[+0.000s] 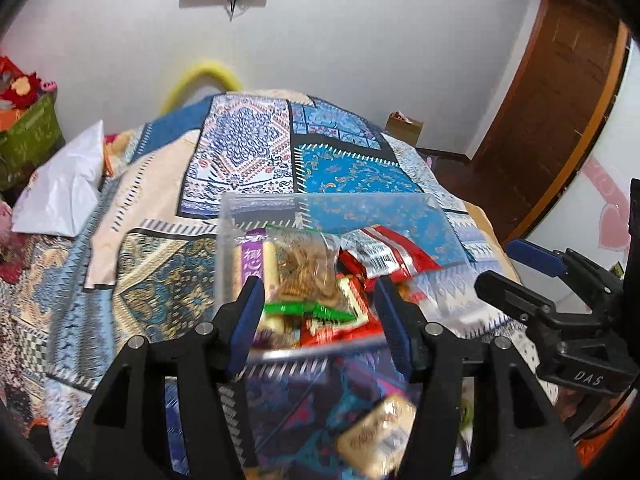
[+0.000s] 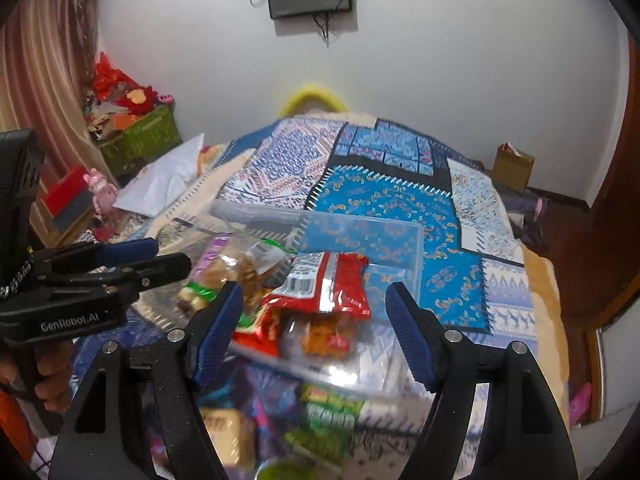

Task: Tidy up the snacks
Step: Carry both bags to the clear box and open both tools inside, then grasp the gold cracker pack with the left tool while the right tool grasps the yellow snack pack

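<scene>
Both grippers, left [image 1: 318, 312] and right [image 2: 314, 320], are hovering with jaws wide apart, gripping nothing. The snacks [image 1: 308, 280] are lying heaped in a clear bin [image 2: 400, 236] sitting on the patterned bedspread [image 1: 352, 172], with blurred packets [image 2: 328, 412] lying loose just in front of it.

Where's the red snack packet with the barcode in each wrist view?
Left wrist: red snack packet right of centre, over the clear bin's right side.
Right wrist: red snack packet at centre, between the tool's fingers.
Shared landmark: yellow ring at the wall.
</scene>
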The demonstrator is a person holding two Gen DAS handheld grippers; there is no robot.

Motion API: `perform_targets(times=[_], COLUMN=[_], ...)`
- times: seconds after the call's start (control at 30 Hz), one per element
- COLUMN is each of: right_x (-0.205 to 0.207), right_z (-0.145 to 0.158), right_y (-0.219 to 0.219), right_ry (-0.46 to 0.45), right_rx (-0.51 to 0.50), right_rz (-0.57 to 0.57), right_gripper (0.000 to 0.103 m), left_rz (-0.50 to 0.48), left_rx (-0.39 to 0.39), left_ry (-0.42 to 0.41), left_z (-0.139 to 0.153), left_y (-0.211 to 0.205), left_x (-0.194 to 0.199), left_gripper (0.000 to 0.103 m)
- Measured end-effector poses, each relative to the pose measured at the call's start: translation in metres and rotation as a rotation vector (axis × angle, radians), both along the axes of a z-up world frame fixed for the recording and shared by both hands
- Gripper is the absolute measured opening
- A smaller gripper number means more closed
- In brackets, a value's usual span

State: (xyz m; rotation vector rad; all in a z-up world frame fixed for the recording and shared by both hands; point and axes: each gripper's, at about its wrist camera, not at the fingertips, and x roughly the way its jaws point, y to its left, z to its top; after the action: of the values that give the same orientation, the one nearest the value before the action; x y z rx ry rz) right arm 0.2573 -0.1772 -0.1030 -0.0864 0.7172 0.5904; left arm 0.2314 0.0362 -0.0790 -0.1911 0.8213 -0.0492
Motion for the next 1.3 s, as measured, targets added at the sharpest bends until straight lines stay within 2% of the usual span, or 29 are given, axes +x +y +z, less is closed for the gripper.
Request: perform_targets(times=[0.13, 0.27, 0.67, 0.8, 0.97, 1.17, 1.3], right_x=[-0.027, -0.052, -0.109, -0.122, -0.128, -0.118, -0.122], right_z=[0.004, -0.001, -0.052, -0.076, -0.102, -0.114, -0.114], right_y=[-0.006, -0.009, 0.011, 0.021, 0.031, 0.021, 0.015], right_ry=[-0.013, 0.001, 0.122, 0.185, 0.241, 0.281, 0.266], right_rx=[0.008, 0.013, -0.018, -0.033, -0.071, -0.052, -0.041], right_rz=[0.007, 0.020, 0.080, 0.101, 0.108, 0.063, 0.064], right_gripper=[0.071, 0.075, 0.075, 0.075, 0.075, 0.075, 0.072], left_rz=[-0.010, -0.017, -0.009, -0.004, -0.001, -0.010, 0.005], left_rx=[0.032, 0.063, 0.043, 0.039, -0.002, -0.012, -0.026], left_ry=[-0.021, -0.016, 0.107, 0.141, 0.184, 0.196, 0.208], left_z=[0.009, 0.006, -0.052, -0.071, -0.090, -0.099, -0.105], left_y=[0.001, 0.003, 0.014, 0.015, 0.016, 0.008, 0.008], left_x=[-0.034, -0.068, -0.136, -0.151, -0.162, -0.165, -0.157], left_gripper=[0.061, 0.061, 0.063, 0.063, 0.063, 0.063, 0.064])
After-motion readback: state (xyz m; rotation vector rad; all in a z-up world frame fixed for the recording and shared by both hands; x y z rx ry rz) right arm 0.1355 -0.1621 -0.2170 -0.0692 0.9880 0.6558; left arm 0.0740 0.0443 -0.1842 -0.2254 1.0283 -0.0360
